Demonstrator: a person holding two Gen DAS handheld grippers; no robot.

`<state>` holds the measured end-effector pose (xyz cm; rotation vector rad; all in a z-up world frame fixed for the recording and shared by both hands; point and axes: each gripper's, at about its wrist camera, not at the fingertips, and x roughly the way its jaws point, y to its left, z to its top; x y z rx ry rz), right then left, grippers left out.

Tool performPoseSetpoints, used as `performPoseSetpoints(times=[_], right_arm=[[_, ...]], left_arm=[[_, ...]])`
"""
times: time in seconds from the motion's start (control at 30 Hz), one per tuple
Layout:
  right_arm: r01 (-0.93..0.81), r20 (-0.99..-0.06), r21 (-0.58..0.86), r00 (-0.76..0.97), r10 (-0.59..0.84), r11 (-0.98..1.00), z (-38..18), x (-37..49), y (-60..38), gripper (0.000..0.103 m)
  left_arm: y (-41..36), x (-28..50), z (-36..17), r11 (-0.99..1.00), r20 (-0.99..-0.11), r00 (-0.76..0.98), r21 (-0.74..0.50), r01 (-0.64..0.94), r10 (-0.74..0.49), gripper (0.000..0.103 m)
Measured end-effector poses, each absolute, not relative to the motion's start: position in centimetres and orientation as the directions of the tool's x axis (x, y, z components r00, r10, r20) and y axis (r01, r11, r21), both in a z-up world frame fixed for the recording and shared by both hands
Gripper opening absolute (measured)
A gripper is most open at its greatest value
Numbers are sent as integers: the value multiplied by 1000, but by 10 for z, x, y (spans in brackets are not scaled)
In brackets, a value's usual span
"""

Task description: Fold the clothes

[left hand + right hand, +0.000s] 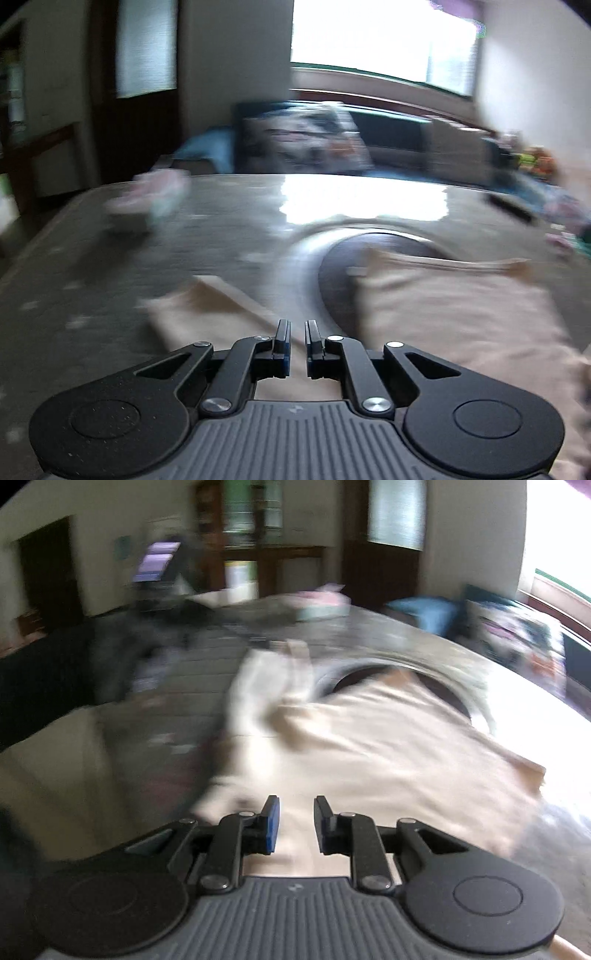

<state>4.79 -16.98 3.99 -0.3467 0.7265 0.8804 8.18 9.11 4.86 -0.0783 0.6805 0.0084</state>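
Observation:
A beige garment (443,314) lies spread on the grey table (110,258), partly over a dark round inset (343,258). In the right wrist view the same garment (369,746) has a pale sleeve (258,686) bunched up at its far left. My left gripper (297,326) hovers over the garment's near edge, its jaws a narrow gap apart and empty. My right gripper (296,805) is open and empty above the garment's near edge. Both views are blurred by motion.
A small pile of pink and pale clothes (151,195) sits at the table's far left, also in the right wrist view (321,602). A dark flat object (509,208) lies at the far right. Dark cloth (110,646) lies far left. A sofa with cushions (306,136) stands behind.

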Motion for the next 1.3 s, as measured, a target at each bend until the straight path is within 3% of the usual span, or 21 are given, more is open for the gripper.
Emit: performPoseSetpoints(times=[0.13, 0.27, 0.87, 1.0, 1.07, 1.2, 1.3], right_arm=[[-674, -721, 6, 509, 470, 739, 27, 95, -191, 20], [-570, -723, 15, 561, 403, 822, 15, 135, -211, 20], [-340, -716, 33, 648, 259, 940, -15, 250, -243, 19], [-386, -722, 11, 635, 274, 922, -4, 235, -240, 20], [-430, -731, -3, 617, 291, 903, 3, 217, -236, 20], [-521, -743, -40, 585, 323, 853, 12, 174, -225, 26], [-581, -753, -52, 558, 350, 812, 15, 140, -215, 27]], left_arm=[[56, 86, 39, 988, -649, 745, -112, 107, -154, 9], [39, 90, 23, 980, -686, 701, -106, 170, -196, 9], [50, 86, 4, 982, -708, 681, -100, 162, -185, 9], [44, 82, 7, 981, -703, 688, -80, 175, -180, 11], [37, 79, 9, 979, -696, 693, -67, 194, -185, 19], [25, 70, 12, 971, -688, 696, -53, 233, -205, 21], [15, 61, 12, 965, -687, 696, -32, 260, -211, 29]])
